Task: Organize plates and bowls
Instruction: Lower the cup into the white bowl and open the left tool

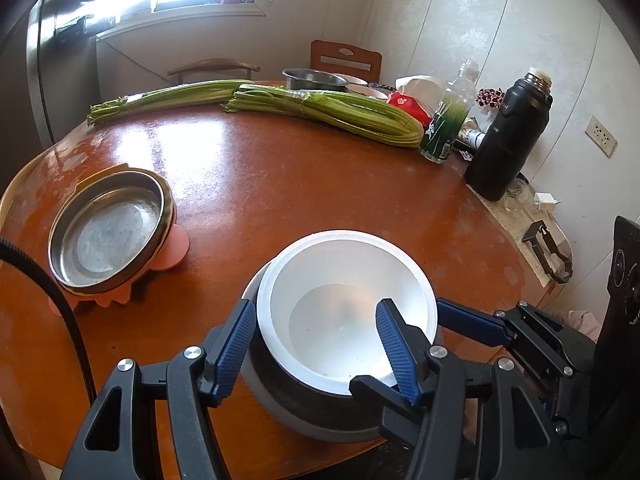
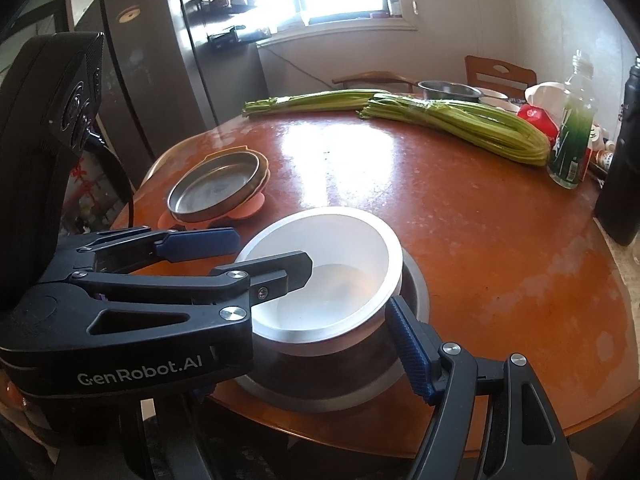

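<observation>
A white bowl [image 1: 344, 280] [image 2: 340, 248] sits nested in a wider grey bowl [image 1: 280, 400] [image 2: 320, 384] at the near edge of the round brown table [image 1: 280, 184]. My left gripper [image 1: 315, 306] [image 2: 272, 252] is open and straddles the white bowl's left wall, one finger inside and one outside, with a wide gap. My right gripper [image 2: 314, 304] stands wide. Its right finger [image 2: 408, 340] [image 1: 468, 320] lies between the two bowls on the right; its left finger is mostly hidden behind the left gripper. A steel plate [image 1: 108, 228] [image 2: 216, 188] rests on an orange mat at the left.
Two bundles of green stalks [image 1: 340, 110] [image 2: 460, 120] lie across the far side. Behind them stands a steel bowl [image 1: 312, 78]. A green-labelled bottle [image 1: 448, 120], a black flask [image 1: 508, 140] and small clutter crowd the right edge. A black cable [image 1: 40, 272] hangs at the left.
</observation>
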Demonstrator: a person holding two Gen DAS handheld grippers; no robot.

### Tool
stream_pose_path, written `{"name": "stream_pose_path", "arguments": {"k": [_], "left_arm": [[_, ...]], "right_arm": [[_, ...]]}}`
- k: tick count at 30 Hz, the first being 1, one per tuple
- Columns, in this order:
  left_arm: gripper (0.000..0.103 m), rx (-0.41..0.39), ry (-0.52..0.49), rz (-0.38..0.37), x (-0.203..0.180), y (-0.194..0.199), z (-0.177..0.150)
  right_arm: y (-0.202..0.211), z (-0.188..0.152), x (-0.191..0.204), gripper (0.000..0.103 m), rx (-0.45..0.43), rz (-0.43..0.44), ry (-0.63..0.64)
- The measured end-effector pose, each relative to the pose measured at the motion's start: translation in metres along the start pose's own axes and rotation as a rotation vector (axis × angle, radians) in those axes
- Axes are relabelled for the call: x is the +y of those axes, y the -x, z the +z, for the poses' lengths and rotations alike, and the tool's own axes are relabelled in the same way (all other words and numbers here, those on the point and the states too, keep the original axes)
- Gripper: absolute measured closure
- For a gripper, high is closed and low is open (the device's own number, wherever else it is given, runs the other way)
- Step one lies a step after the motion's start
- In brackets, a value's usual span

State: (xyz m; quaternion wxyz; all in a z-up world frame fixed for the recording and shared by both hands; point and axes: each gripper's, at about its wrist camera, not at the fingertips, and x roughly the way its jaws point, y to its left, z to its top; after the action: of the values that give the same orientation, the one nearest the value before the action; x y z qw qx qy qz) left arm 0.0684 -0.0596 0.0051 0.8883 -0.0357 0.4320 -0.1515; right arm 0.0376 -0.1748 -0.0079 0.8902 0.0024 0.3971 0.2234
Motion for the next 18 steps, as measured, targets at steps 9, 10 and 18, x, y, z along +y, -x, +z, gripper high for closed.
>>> {"name": "stream_pose_path", "arguments": {"k": [9,10,18], "left_arm": [[0.041,-0.011,-0.002,-0.006,-0.0009,0.0028,0.0000],[0.041,-0.012,0.000,-0.006,-0.0007,0.0031,0.0001],[0.041,-0.021,0.007,-0.004,0.0012,0.0074,-0.0012]], "right_arm": [[0.0055,-0.0004,0.0001,0.027,-0.017,-0.015,0.003],[0.0058,-0.0007,0.0002,0.027,-0.019,-0.016,0.004],[0.0075,-0.0015,0.0029,0.027,-0.031,-0.036,0.017]]}}
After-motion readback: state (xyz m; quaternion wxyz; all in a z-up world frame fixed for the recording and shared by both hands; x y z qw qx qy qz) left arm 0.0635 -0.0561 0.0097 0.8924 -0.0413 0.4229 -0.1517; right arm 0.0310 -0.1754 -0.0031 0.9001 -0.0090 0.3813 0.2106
